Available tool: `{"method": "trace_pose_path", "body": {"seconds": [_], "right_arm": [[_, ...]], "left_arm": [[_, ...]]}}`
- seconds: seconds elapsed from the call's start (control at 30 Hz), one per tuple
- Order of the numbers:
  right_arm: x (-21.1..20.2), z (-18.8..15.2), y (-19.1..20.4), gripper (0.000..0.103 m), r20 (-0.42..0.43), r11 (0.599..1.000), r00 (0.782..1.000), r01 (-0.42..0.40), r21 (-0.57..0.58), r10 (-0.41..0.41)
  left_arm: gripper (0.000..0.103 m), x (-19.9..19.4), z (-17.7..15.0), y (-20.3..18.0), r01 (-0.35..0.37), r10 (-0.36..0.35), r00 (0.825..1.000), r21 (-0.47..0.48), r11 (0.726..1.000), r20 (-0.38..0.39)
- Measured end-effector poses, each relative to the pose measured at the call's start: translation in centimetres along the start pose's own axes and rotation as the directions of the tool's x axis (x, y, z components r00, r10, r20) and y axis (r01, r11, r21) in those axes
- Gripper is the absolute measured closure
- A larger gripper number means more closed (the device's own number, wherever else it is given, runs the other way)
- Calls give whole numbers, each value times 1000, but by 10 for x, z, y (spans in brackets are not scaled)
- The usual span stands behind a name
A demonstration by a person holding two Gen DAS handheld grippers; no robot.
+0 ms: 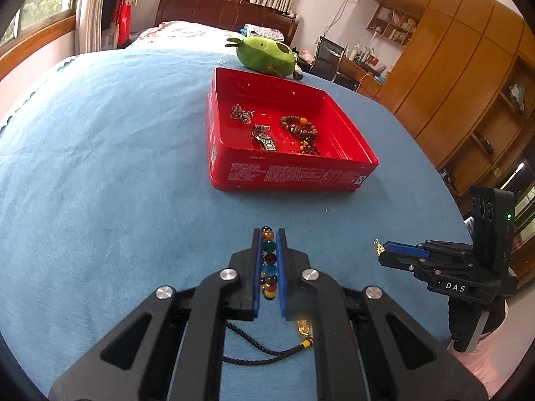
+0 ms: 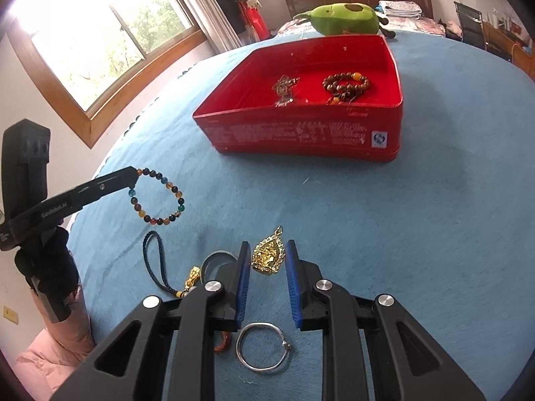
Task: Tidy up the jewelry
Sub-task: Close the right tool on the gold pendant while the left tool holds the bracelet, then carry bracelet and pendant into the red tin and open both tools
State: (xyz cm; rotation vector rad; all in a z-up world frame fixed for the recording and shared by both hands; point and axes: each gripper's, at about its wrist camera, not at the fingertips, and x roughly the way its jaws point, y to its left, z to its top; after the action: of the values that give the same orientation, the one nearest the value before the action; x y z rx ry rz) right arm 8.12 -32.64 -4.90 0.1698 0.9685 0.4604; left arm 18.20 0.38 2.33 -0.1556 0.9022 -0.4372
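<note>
My left gripper [image 1: 269, 234] is shut on a bracelet of multicolour beads [image 1: 269, 264], which runs between the blue pads. In the right wrist view the bead bracelet [image 2: 158, 198] hangs as a loop from the left gripper [image 2: 133, 176], off the blue cloth. My right gripper [image 2: 268, 244] is shut on a gold pendant [image 2: 268, 258], and the pendant [image 1: 379, 246] also shows at the right gripper's tip [image 1: 384, 251]. Ahead stands the open red tin box [image 1: 294, 175] [image 2: 301, 133]. It holds a silver chain [image 1: 241, 113], a metal watch [image 1: 264, 137] and a brown bead bracelet [image 1: 301, 130].
On the blue cloth [image 2: 418, 234] near the right gripper lie a silver ring bangle [image 2: 264, 349], a black cord [image 2: 154, 260] with a gold charm [image 2: 193, 275], and a dark ring [image 2: 217, 255] partly hidden by a finger. A green plush toy [image 1: 265, 54] sits behind the box.
</note>
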Motion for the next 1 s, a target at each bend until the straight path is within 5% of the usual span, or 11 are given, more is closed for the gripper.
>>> {"method": "trace_pose_path", "body": {"seconds": [0.5, 0.67, 1.0], "right_arm": [[-34, 95, 2, 82, 122, 999, 992, 33, 6, -34], [-9, 129, -7, 82, 117, 998, 992, 47, 31, -50], [77, 183, -41, 82, -8, 990, 995, 101, 99, -101]], "left_arm": [[97, -14, 71, -23, 0, -3, 997, 37, 999, 79], [97, 7, 103, -29, -7, 4, 995, 35, 999, 96], [97, 104, 153, -18, -33, 33, 999, 14, 999, 9]]}}
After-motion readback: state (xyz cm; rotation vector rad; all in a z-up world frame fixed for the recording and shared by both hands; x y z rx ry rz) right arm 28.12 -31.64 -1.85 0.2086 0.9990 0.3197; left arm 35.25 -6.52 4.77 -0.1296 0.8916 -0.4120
